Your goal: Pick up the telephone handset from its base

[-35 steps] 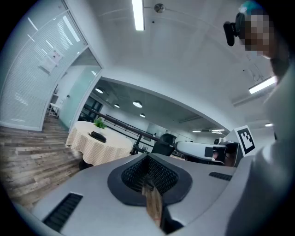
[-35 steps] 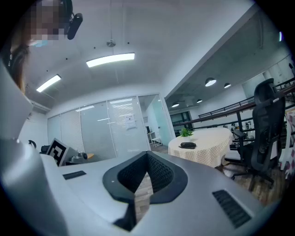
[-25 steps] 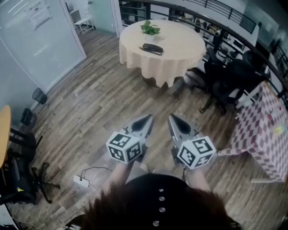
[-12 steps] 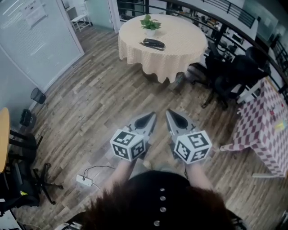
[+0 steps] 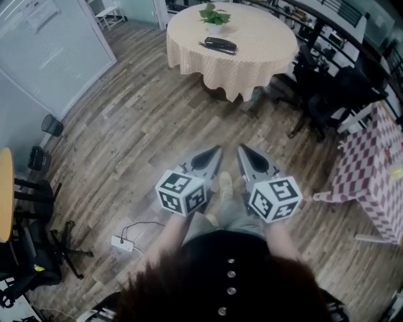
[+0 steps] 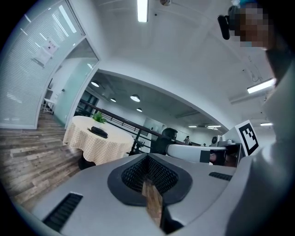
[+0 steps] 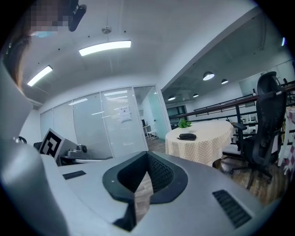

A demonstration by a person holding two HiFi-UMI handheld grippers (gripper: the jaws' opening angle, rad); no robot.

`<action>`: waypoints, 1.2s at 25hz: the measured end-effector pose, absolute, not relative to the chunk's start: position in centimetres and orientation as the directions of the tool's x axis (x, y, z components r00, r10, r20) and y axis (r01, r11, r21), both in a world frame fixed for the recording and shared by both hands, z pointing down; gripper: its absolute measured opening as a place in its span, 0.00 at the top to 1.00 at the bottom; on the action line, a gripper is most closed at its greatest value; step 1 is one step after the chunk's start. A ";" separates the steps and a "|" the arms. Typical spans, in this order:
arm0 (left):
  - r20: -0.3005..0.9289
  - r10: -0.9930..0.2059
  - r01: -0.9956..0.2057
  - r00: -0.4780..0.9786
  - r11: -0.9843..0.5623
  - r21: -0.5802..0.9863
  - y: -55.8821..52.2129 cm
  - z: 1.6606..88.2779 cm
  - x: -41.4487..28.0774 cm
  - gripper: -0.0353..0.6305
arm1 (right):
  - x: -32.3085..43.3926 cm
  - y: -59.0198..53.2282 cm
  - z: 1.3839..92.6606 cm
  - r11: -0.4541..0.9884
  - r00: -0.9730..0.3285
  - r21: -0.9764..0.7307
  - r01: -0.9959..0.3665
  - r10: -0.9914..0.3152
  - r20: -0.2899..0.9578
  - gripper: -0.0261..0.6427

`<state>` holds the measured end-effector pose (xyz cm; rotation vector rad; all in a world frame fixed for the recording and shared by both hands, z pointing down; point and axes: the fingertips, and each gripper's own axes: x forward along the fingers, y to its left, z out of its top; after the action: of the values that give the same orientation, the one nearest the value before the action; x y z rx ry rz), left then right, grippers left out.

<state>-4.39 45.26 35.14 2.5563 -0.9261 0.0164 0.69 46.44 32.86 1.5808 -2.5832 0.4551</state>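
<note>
The black telephone (image 5: 219, 44) lies on a round table (image 5: 258, 60) with a cream checked cloth, far ahead across the wooden floor. Its handset rests on the base. It also shows small in the left gripper view, telephone (image 6: 98, 132), and in the right gripper view, telephone (image 7: 187, 136). My left gripper (image 5: 216, 151) and right gripper (image 5: 242, 151) are held side by side in front of the person's body, pointing toward the table. Both are shut with nothing between the jaws, well short of the table.
A potted plant (image 5: 215, 14) stands behind the telephone. Black office chairs (image 5: 337, 94) crowd the table's right side, with a red checked table (image 5: 371, 170) nearer. A power strip (image 5: 122, 243) and cable lie on the floor at the left. A glass wall (image 5: 50, 50) runs along the left.
The person has walked toward the round table, which has slid up in the head view. Both grippers stay shut and side by side, a little lower.
</note>
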 end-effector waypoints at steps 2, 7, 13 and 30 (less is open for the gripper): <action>0.150 -0.607 -0.613 0.780 -0.695 0.375 44.0 35.2 -3.9 0.94 | 1.4 45.0 33.0 0.416 -0.459 -0.218 -0.883 -0.863 0.213 0.95; 0.154 -0.615 -0.623 0.773 -0.692 0.364 38.8 35.2 -3.3 0.94 | 4.2 39.3 33.0 0.385 -0.432 -0.243 -0.890 -0.882 0.189 0.95; 0.170 -0.638 -0.650 0.751 -0.672 0.355 31.0 35.4 -2.2 0.94 | 5.7 31.5 33.3 0.400 -0.453 -0.258 -0.879 -0.870 0.194 0.95; 0.153 -0.678 -0.683 0.719 -0.649 0.336 11.0 33.8 5.0 0.94 | 8.6 12.3 32.1 0.524 -0.581 -0.280 -0.804 -0.794 0.180 0.95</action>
<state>4.96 11.05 33.75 2.5547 -1.0546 0.0187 8.60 12.34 32.15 1.4245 -2.7165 0.5243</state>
